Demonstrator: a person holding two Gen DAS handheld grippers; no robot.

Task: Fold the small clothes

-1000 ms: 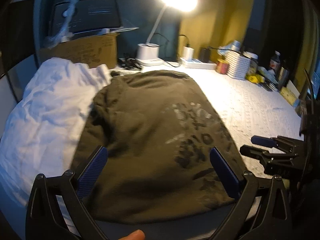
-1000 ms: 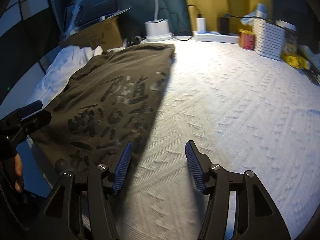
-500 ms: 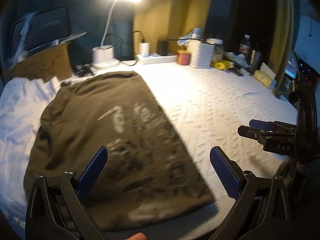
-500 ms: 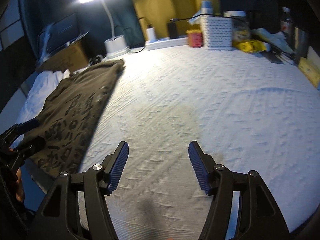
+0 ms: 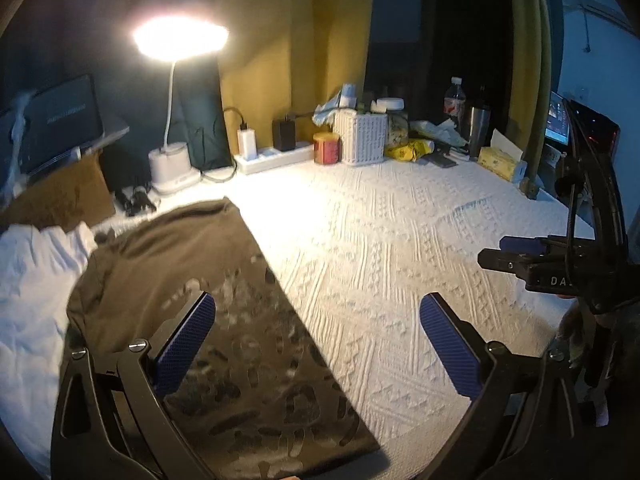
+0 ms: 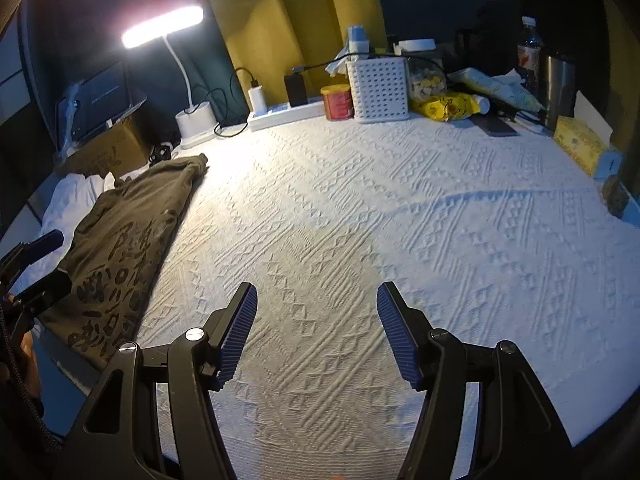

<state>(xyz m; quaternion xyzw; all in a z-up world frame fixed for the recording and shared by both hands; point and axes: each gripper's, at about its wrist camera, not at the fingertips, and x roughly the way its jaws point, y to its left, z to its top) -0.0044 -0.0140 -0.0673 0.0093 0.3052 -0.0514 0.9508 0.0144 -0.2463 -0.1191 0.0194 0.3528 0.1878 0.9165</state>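
Left wrist view: my left gripper (image 5: 318, 344) has its jaws spread wide with nothing between them; one blue pad hangs over the olive shirt (image 5: 208, 320), the other over bare white cover.
Right wrist view: my right gripper (image 6: 317, 332) also stands apart and empty, above the textured bedspread (image 6: 400, 220), clear of the shirt.
Task's thing: the shirt lies flat at the bedspread's left side, its printed front up, overlapping a crumpled white cloth (image 5: 28, 280).
Hard to make out: the shirt's near hem is cut off behind my left gripper's frame; the print is blurred in the left view; whether a sleeve is tucked under I cannot tell.
Changed since a second ago: both views have swung rightward, so the shirt now sits far left instead of under the jaws; my right jaws are a little wider than then.
Edges and room: a broad bare stretch of bedspread lies right of the shirt; the lamp (image 6: 192, 120), power strip (image 6: 288, 112), white basket (image 6: 378, 88) and tissue box (image 6: 580, 144) line the far edge.
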